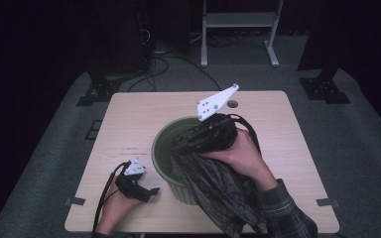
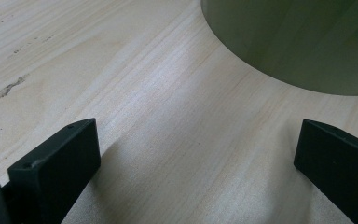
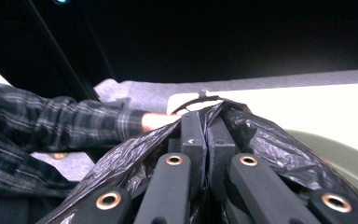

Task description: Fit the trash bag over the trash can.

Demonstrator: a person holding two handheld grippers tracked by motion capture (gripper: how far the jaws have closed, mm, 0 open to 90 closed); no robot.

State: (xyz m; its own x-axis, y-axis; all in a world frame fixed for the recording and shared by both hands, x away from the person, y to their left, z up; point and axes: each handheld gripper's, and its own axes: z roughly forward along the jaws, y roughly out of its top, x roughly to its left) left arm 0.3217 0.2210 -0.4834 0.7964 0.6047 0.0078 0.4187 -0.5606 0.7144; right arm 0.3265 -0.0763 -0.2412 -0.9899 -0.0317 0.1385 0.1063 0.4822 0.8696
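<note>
The black bag [image 1: 213, 188] is clamped in the right gripper [image 1: 204, 135] over the green bin [image 1: 164, 151], whose near rim lies toward 2 o'clock from the left gripper [image 1: 151, 192], rested with jaws apart.

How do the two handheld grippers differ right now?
The left gripper has its jaws spread wide with nothing between them; the right gripper is clamped shut on the black bag. The left one rests low on the table beside the green bin; the right one is raised over the bin's rim. Both have black jaws and a trailing cable.
</note>
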